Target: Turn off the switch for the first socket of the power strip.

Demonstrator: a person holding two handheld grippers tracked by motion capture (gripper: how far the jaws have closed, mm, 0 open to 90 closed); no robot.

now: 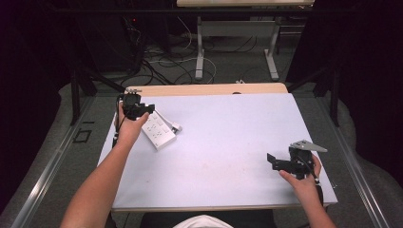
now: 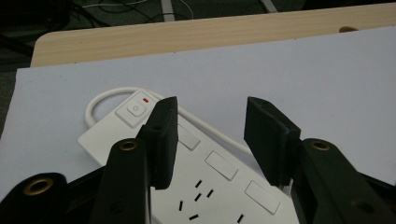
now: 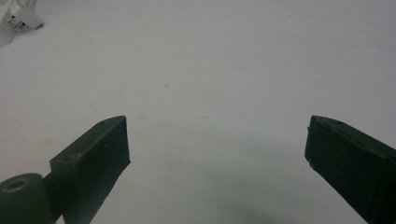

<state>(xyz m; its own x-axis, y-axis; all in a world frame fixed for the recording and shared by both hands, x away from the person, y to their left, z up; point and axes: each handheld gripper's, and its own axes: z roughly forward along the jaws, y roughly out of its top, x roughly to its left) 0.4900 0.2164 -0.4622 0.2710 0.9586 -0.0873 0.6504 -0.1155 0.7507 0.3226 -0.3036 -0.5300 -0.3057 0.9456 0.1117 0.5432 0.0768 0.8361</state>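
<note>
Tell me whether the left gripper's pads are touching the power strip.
Cannot tell: in the left gripper view, the left gripper hangs over the power strip, pads overlapping it.

A white power strip [image 1: 159, 129] with its looped cable [image 2: 100, 100] is occupying the near-left part of the white table surface [image 1: 228, 137], lying directly beneath the left gripper [image 2: 210, 135], whose jaws are standing apart above it. The right gripper [image 1: 272, 161] is hovering over bare surface; the broad middle and far right are lying open for passage.
</note>
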